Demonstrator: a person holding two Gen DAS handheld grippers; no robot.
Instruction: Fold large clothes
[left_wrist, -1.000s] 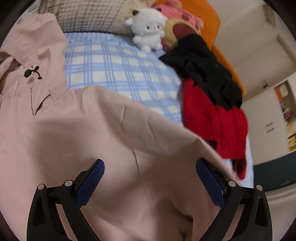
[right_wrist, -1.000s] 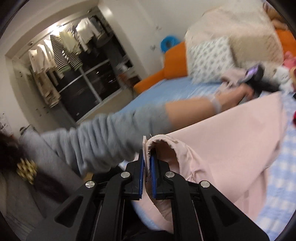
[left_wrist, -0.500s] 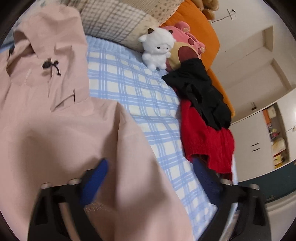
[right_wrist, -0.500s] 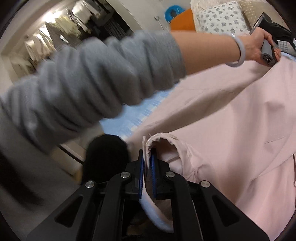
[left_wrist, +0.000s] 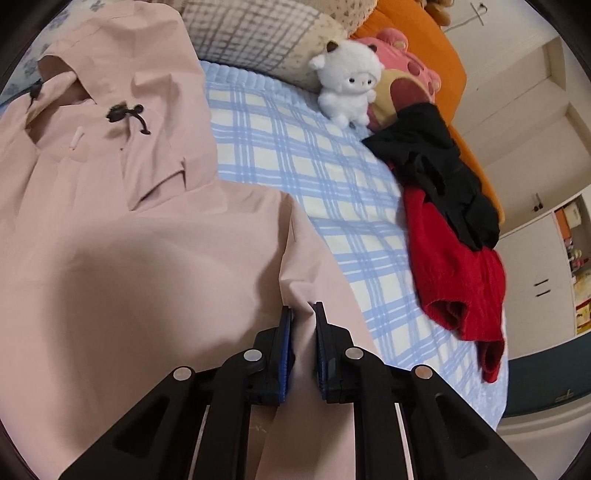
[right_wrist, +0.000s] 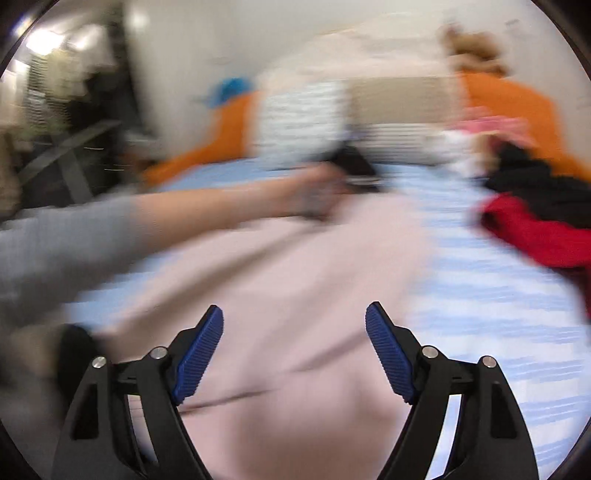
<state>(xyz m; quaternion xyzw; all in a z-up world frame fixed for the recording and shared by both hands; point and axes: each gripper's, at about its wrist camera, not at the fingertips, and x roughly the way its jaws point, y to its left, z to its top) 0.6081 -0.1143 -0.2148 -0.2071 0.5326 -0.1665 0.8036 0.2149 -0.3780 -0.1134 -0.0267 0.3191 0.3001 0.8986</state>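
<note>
Left tongs (left_wrist: 303, 314) just closed, pinching a fold of the pink coat (left_wrist: 129, 258) on the bed (left_wrist: 314, 177), right tongs (right_wrist: 294, 325) just spread above coat, view blurred, hem cut off below.

A bed (left_wrist: 317, 192) covered in a blue-and-white checked sheet carries everything here. A large pale pink hooded garment (left_wrist: 129, 258) lies spread across its near and left part, hood toward the head end, with black drawstring toggles (left_wrist: 125, 114) at the neck. Toward the right edge a red garment (left_wrist: 454, 273) lies crumpled, with a black garment (left_wrist: 439, 166) partly on top of it. At the head end a white plush toy (left_wrist: 347, 81) sits on the sheet, just beside a pink plush (left_wrist: 402, 85), in front of a grey checked pillow (left_wrist: 258, 40) and an orange cushion (left_wrist: 424, 33). The right wrist view is blurred but shows the same sheet (right_wrist: 491, 295), pink garment (right_wrist: 295, 314) and red garment (right_wrist: 535, 236).
</note>
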